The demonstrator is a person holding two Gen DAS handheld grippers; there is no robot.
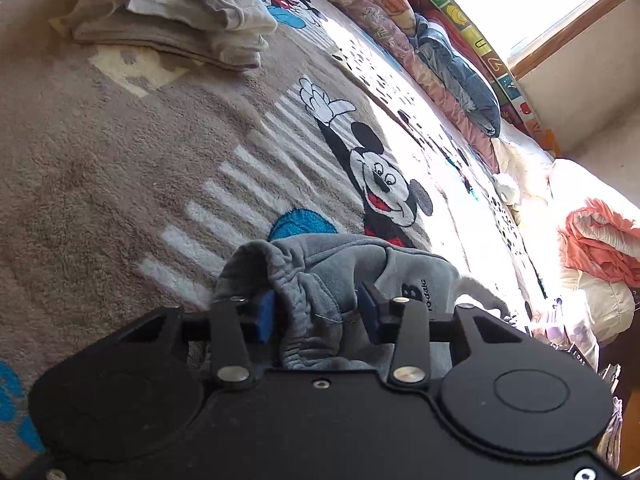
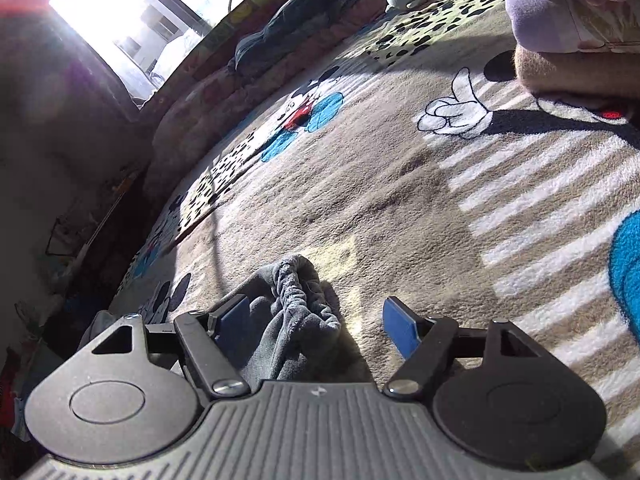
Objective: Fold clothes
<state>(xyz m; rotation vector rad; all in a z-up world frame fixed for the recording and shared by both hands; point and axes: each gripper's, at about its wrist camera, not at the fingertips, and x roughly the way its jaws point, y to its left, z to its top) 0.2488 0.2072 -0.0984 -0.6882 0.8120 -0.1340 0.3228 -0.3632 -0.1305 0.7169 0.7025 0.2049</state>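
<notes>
Fleecy grey-brown blanket (image 1: 120,168) with a cartoon-mouse print covers the whole bed you work on. At its far left a pile (image 1: 172,12) of pale garments already lies folded, so part of the job looks done. The grey garment (image 1: 320,280) is the piece in hand: it sits bunched at the near edge, not yet spread or folded. Your left gripper (image 1: 316,312) has its pads close on either side of the gathered waistband, seemingly pinching it. Your right gripper (image 2: 316,328) stands spread wide, another fold of the garment lying loose against its left pad.
</notes>
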